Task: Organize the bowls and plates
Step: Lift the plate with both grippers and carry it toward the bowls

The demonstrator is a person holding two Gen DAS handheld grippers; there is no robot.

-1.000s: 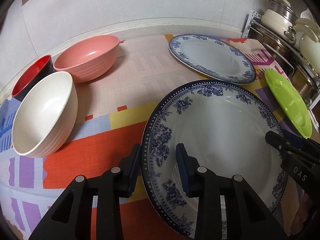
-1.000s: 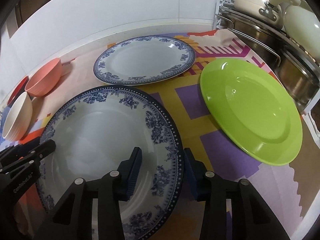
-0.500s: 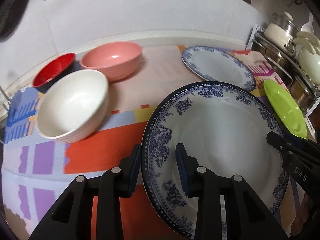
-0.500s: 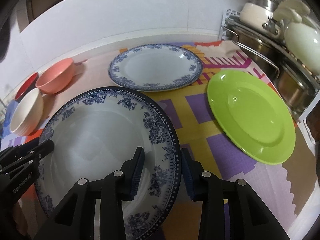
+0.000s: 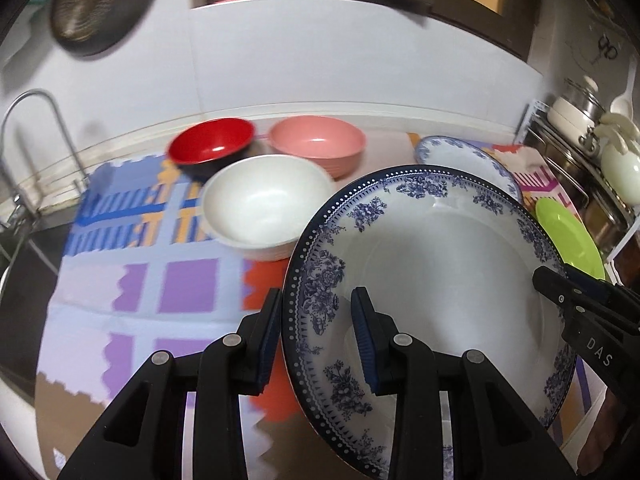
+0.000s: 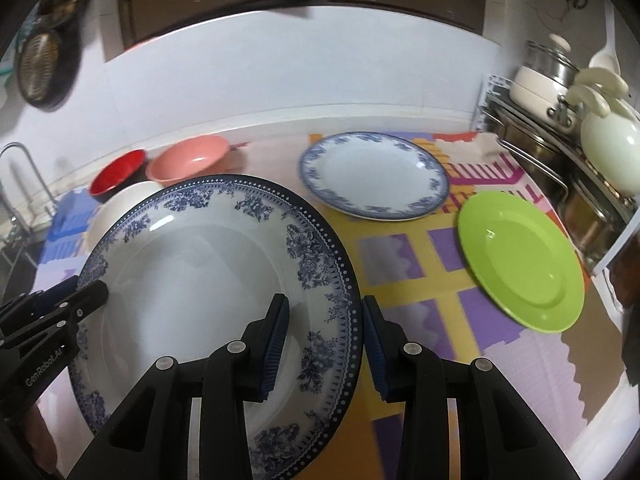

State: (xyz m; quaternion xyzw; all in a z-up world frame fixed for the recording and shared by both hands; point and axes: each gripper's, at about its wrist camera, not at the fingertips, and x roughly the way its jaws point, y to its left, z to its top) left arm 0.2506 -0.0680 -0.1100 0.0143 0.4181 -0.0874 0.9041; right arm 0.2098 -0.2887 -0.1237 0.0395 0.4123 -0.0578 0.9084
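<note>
Early stage. Large blue-floral plate (image 5: 432, 292) lifted, tilted above mat. Left gripper (image 5: 316, 340) & right gripper (image 6: 324, 344) each clamp opposite rim, fingers narrowly parted around edge. Left to sort: smaller blue plate (image 6: 374, 176), green plate (image 6: 520, 260), white bowl (image 5: 268, 204), pink bowl (image 5: 318, 146), red bowl (image 5: 212, 146), all unstacked.

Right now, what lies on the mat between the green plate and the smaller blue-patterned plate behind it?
In the right wrist view, nothing stands between the green plate and the smaller blue-patterned plate: only a bare strip of the colourful mat shows there.
</note>
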